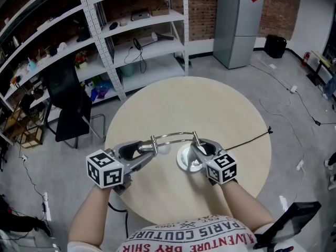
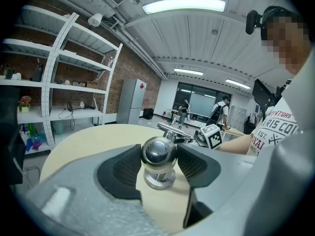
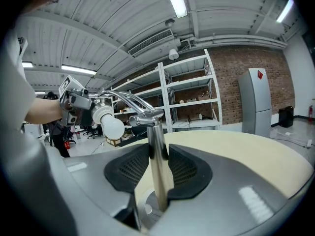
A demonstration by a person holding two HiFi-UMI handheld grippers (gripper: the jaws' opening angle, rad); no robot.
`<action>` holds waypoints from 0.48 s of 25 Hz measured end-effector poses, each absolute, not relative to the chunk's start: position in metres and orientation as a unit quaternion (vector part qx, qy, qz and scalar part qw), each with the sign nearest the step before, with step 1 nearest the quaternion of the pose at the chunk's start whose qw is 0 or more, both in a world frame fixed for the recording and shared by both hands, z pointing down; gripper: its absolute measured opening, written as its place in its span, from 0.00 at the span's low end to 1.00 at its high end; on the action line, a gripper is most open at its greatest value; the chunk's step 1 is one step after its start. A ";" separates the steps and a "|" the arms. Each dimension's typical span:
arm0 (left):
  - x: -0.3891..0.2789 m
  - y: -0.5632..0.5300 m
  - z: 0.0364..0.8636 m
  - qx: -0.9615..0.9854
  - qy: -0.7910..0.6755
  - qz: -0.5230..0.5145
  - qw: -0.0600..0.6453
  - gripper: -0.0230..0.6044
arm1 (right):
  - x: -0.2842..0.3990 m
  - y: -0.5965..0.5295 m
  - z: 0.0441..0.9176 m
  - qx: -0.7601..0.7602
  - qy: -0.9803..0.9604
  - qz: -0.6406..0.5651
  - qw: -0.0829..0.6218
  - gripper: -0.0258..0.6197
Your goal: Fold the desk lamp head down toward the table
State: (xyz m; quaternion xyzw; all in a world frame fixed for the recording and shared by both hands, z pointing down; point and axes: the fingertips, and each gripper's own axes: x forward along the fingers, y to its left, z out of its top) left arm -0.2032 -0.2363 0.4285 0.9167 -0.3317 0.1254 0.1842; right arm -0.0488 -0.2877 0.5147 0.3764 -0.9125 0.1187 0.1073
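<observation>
**A:** Start at the left. What do the left tongs [image 1: 149, 150] have?

**B:** They are clamped on a polished chrome ball [image 2: 158, 152] at the head end of the chrome desk lamp [image 1: 178, 135]. Both ribbed black pads press against its sides, and the ball sits on a short chrome collar.

**A:** And the lamp head itself?

**B:** Its round white bulb [image 1: 164, 149] hangs just right of those tongs' tips, low over the round pale wooden counter [image 1: 210, 109]. I cannot tell whether it touches the top.

**A:** What lies between the two pairs of tongs?

**B:** The lamp's thin curved chrome arm [image 3: 129, 100]. It arches from the head at the left tongs across to a joint just above the right tongs.

**A:** So the right tongs [image 1: 198, 150] are on the lamp too?

**B:** Yes, they are closed on the upright chrome post [image 3: 158, 166], with a pad pressed to each side. The round base [image 1: 182, 160] rests flat on the counter directly below their tips.

**A:** Anything to the right of them?

**B:** A thin black cable [image 1: 252, 139] runs away from the right tongs across the counter and over its far right edge.

**A:** And beyond the tongs?

**B:** Past the counter's far rim, a black chair [image 1: 71, 109] is out beyond the left tongs. White metal shelving [image 1: 142, 35] stands next to it. A tall grey fridge [image 1: 239, 25] is beyond the right tongs, against the brick wall.
</observation>
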 end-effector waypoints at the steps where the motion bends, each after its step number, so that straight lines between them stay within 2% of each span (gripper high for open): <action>1: -0.203 -0.236 0.430 0.917 -0.331 0.125 0.185 0.40 | -0.048 -0.288 0.515 0.376 -0.913 0.119 0.107 0.23; 12: -0.206 -0.237 0.445 0.916 -0.321 0.124 0.208 0.40 | -0.049 -0.288 0.512 0.377 -0.912 0.118 0.108 0.23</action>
